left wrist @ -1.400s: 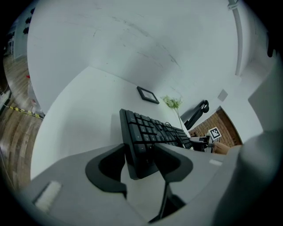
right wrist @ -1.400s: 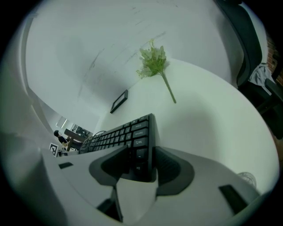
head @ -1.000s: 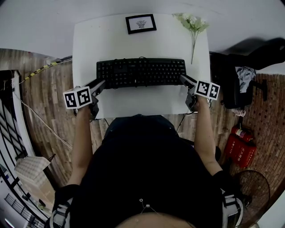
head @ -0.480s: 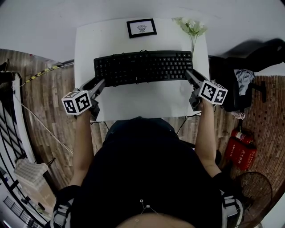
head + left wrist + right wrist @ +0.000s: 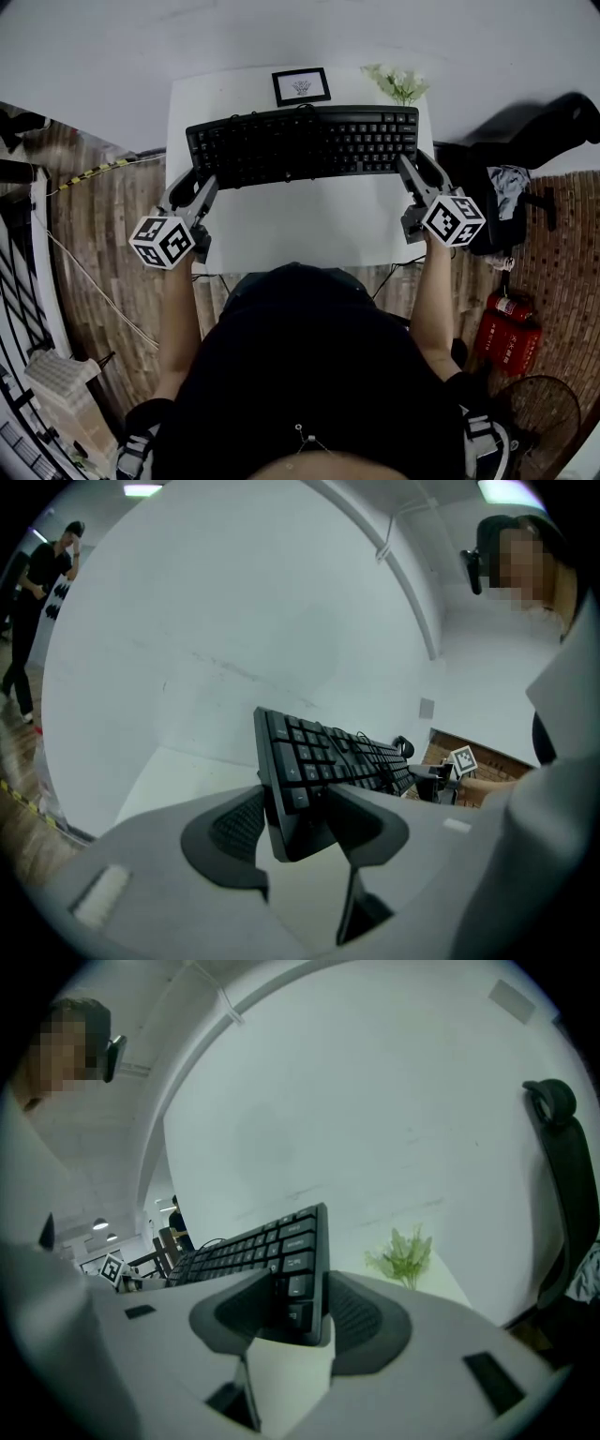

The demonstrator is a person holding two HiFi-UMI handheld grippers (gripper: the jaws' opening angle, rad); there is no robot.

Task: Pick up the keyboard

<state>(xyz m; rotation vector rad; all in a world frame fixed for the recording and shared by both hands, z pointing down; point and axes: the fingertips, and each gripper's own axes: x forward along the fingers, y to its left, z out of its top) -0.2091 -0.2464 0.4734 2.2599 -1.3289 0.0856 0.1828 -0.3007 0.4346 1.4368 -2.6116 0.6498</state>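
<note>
The black keyboard (image 5: 302, 142) hangs in the air above the white table (image 5: 300, 220), held by both ends. My left gripper (image 5: 199, 183) is shut on the keyboard's left end (image 5: 286, 789), one pad on the keys and one under the base. At the other side my right gripper (image 5: 410, 173) is shut on the keyboard's right end (image 5: 302, 1283) in the same way. In both gripper views the keyboard runs away from the jaws toward the other gripper, tilted against the white wall.
A framed picture (image 5: 301, 86) and a sprig of pale flowers (image 5: 400, 82) stand at the table's back edge. A dark bag (image 5: 506, 192) and red extinguishers (image 5: 506, 314) sit on the wooden floor at the right. A person stands far off (image 5: 42, 583).
Both grippers have risen with the keyboard, which has left the table and looks larger and higher in the head view. The grippers' marker cubes have rolled.
</note>
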